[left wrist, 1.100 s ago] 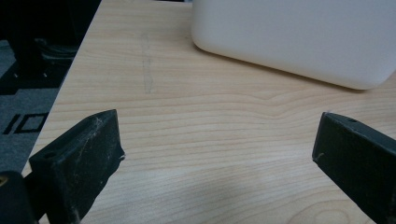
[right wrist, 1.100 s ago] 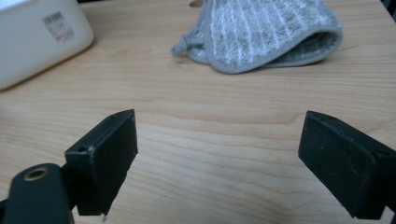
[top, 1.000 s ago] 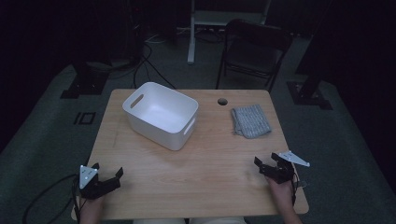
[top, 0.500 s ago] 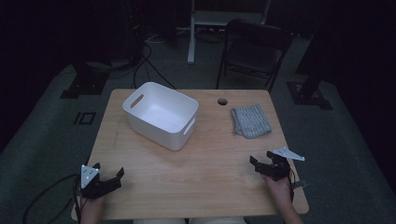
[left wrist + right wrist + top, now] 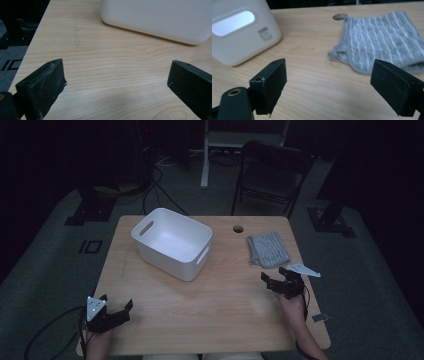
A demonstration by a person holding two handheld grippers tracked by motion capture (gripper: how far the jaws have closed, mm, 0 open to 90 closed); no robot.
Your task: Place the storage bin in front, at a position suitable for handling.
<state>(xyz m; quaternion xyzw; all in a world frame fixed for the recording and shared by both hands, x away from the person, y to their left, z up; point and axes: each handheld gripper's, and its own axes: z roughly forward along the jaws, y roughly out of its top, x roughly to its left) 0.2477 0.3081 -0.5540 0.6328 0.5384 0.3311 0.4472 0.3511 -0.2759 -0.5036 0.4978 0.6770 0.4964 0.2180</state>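
A white plastic bin (image 5: 173, 242) with handle slots stands empty on the wooden table (image 5: 220, 310), left of centre; its side wall (image 5: 155, 17) and a handle end (image 5: 239, 27) show in the gripper views. A folded grey striped cloth (image 5: 269, 249) lies flat at the right rear (image 5: 382, 41). My right gripper (image 5: 276, 277) hovers just in front of the cloth, jaws wide open and empty (image 5: 329, 80). My left gripper (image 5: 116, 304) sits at the front left corner, also wide open with bare wood between its jaws (image 5: 115, 77).
A round cable hole (image 5: 238, 228) pierces the table near the far edge, beside the cloth. A dark folding chair (image 5: 272, 167) and a white desk leg (image 5: 204, 155) stand beyond the table. Cables trail on the dark floor at the left.
My right gripper has moved left and slightly forward, closer to the cloth's front edge. The left gripper has stayed put.
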